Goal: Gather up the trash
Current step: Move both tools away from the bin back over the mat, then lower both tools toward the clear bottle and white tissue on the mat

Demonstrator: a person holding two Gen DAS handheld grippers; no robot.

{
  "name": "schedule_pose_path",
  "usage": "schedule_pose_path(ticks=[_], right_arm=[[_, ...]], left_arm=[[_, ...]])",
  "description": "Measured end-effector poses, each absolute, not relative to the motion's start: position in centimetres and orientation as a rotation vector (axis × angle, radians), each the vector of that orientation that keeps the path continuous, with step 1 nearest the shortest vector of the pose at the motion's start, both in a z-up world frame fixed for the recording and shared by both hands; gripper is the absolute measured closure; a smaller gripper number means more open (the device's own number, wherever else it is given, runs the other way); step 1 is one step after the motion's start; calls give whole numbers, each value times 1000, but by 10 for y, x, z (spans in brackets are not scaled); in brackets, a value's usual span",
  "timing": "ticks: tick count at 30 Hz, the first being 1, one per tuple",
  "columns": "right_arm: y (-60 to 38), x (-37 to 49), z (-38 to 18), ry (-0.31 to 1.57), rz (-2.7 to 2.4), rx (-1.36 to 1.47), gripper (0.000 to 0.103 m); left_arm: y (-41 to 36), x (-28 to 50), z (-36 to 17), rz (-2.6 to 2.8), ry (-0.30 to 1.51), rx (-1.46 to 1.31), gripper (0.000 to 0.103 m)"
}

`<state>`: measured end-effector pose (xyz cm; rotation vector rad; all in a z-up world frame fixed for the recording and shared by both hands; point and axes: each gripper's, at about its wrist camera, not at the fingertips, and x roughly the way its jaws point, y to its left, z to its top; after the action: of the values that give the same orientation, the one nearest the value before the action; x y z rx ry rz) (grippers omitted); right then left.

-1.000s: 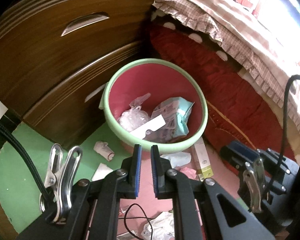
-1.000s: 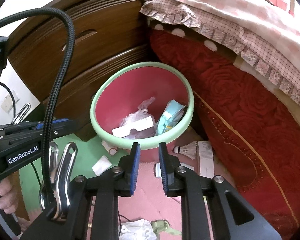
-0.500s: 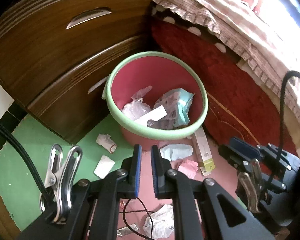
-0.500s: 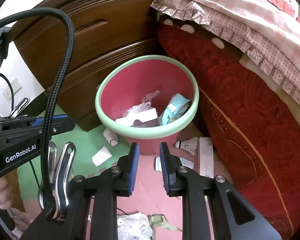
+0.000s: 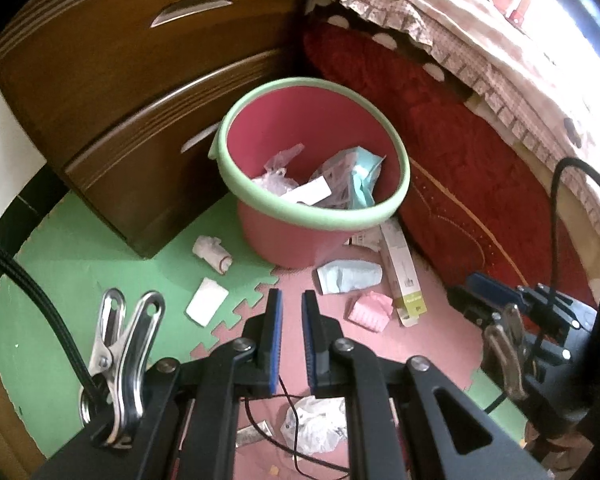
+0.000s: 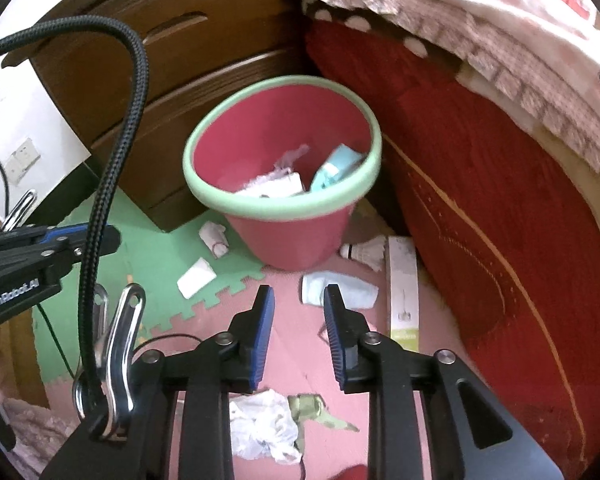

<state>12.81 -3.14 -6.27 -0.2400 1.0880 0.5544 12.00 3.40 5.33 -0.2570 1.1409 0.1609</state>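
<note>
Beside the pink bin [image 5: 316, 216]: litter on the floor, both grippers empty.
Left wrist view: left gripper [image 5: 291, 300] jaws narrow, holding nothing; blue packet [image 5: 348, 276] and long carton [image 5: 402, 276] lie just in front of the bin. Right wrist view: right gripper [image 6: 298, 296] jaws opening, nothing between them; shuttlecock [image 6: 364, 251] rests at the bin's base.

Daylight enters from upper right in both views. Left wrist view: window area beyond the bedspread [image 5: 480, 20] blown out to white, detail lost. Bin [image 5: 314, 160] interior evenly lit, soft shadow on the near inner wall. Drawer fronts [image 5: 120, 60] dim, streaked highlights on the ridges. Strong fisheye bending; black vignette at the corners. Right wrist view: bin rim [image 6: 284, 204] and red bed side [image 6: 480, 160] smeared by motion blur.
</note>
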Motion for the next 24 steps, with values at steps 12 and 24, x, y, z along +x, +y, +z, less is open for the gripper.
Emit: schedule_pose_path(ticks=[12,24], right_arm=[[-57,95,-94,1169,551,-306,74],[-40,81,-153,1287,572,-333,74]], left_arm=[[38,82,16,191,1213,-233,95],[72,59,-46,259,1329,-296,95]])
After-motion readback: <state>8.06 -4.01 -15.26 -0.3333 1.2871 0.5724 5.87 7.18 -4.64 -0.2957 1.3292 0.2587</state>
